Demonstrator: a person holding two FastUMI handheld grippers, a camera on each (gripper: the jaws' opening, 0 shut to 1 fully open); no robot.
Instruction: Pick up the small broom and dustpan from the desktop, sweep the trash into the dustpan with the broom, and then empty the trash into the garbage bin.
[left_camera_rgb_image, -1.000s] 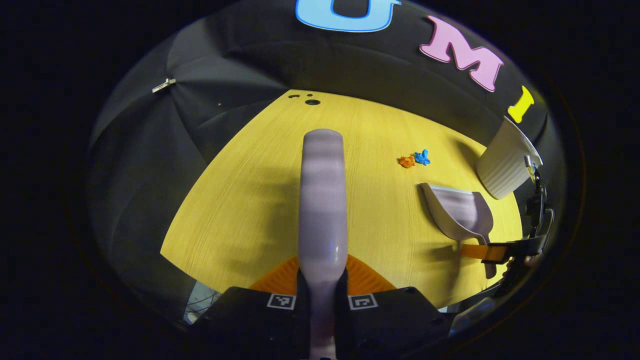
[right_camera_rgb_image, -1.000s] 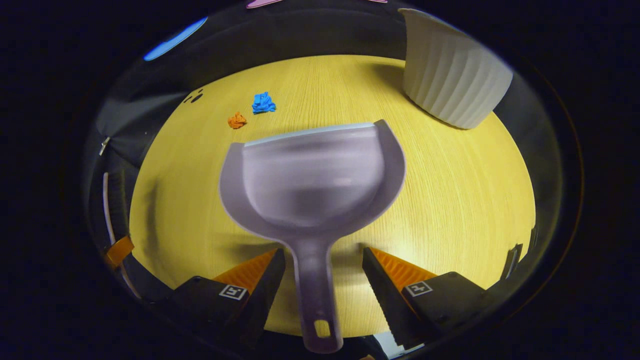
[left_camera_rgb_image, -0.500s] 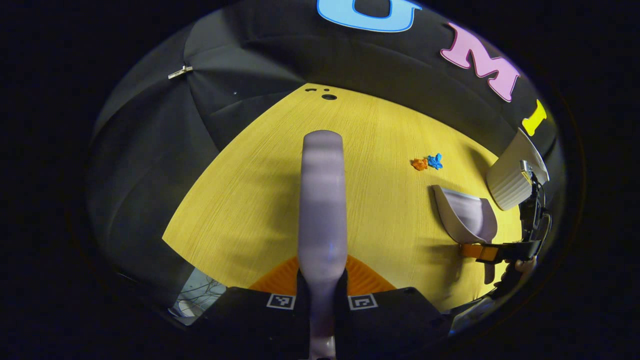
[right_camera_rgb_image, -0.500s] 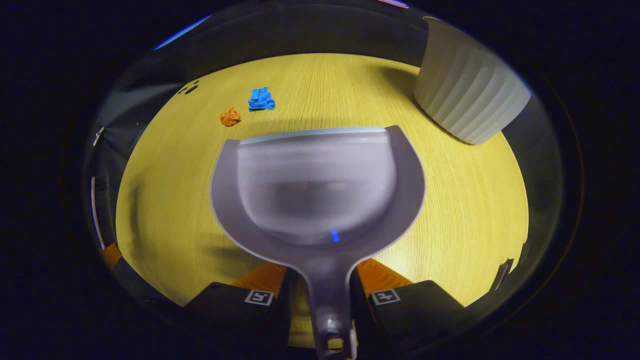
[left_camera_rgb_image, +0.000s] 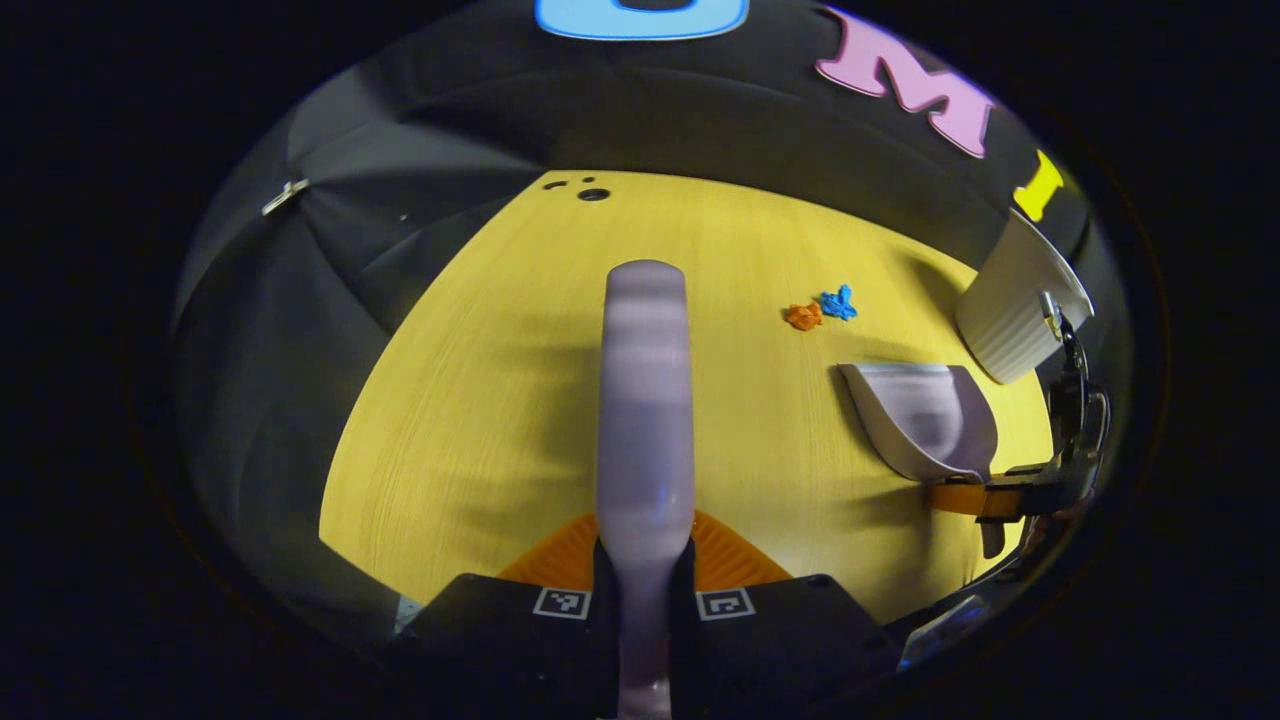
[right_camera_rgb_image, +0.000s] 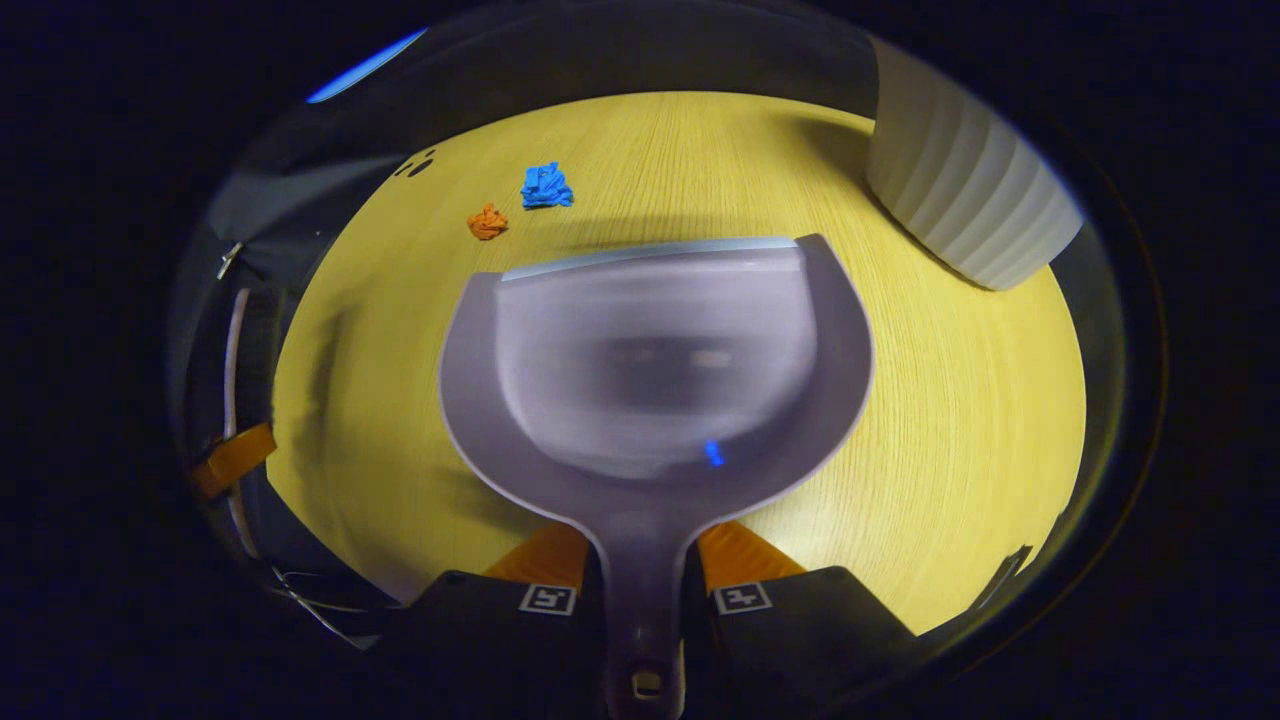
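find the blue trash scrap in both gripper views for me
Left gripper view: the blue scrap lies right of centre on the yellow desktop, past the dustpan's open edge.
Right gripper view: the blue scrap lies upper left, beyond the dustpan's front lip.
Shared landmark: the orange scrap lies close beside it in both.

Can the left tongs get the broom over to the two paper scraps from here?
Probably yes. The left tongs grip the broom, and bare desktop lies between it and the orange scrap and blue scrap; the dustpan sits nearer.
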